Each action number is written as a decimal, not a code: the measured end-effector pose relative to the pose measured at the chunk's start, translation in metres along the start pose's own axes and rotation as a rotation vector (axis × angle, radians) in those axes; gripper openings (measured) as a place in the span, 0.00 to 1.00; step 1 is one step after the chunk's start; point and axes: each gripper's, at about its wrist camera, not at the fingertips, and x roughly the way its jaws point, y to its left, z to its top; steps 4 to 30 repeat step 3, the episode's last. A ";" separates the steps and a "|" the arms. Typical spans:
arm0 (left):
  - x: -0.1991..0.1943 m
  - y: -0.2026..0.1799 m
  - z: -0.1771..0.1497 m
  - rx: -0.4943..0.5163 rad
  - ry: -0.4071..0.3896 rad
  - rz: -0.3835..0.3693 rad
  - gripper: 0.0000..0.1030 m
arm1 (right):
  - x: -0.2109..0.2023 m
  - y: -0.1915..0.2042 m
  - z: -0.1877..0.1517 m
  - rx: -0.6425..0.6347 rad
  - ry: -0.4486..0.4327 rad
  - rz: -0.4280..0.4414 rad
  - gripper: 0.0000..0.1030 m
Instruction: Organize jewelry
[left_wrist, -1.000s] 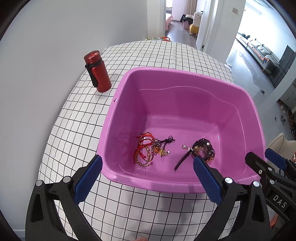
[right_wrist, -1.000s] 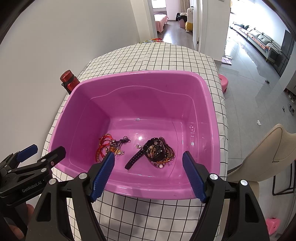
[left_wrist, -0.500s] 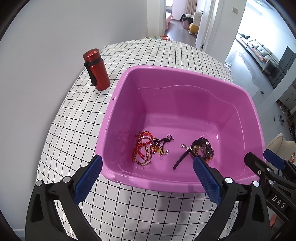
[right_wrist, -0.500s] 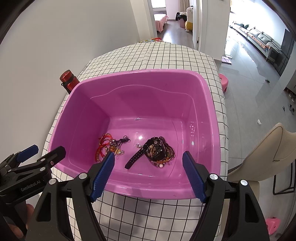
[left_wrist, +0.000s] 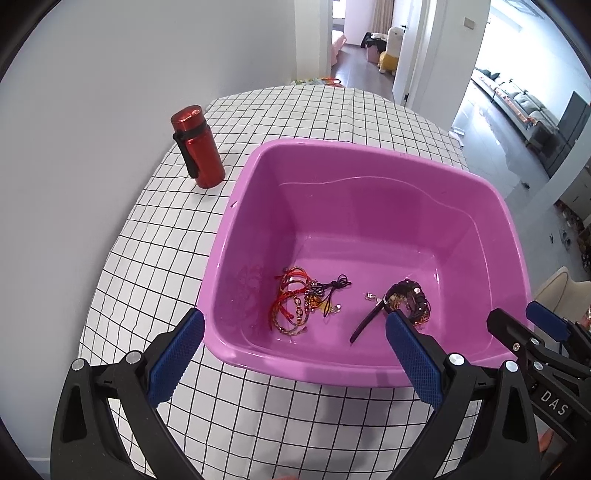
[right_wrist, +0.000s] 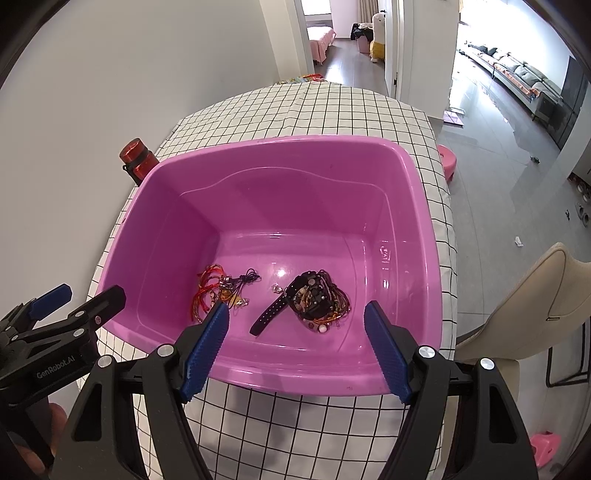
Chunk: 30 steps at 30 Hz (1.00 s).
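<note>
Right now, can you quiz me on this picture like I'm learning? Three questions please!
1. True or false: the bottle stands inside the tub.
2. Which pile holds the watch? A) the red cords B) the dark pile by the right gripper
3. Fill in: both grippers' jaws are ____.

Key: 1. False, it stands on the table beside the tub. 2. B. 3. Open; the left gripper holds nothing either.

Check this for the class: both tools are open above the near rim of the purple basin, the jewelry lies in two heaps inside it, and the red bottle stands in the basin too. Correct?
One error. The red bottle stands outside the purple basin, on the checked tablecloth beside it, as the left wrist view shows. The rest holds.
</note>
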 end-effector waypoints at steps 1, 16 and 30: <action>0.000 0.000 0.000 -0.001 0.000 0.001 0.94 | 0.000 -0.001 0.000 0.001 0.000 0.000 0.70; 0.000 0.001 -0.001 -0.004 0.005 -0.003 0.94 | 0.000 -0.001 0.000 0.001 0.000 0.002 0.70; 0.000 0.001 -0.001 -0.004 0.005 -0.003 0.94 | 0.000 -0.001 0.000 0.001 0.000 0.002 0.70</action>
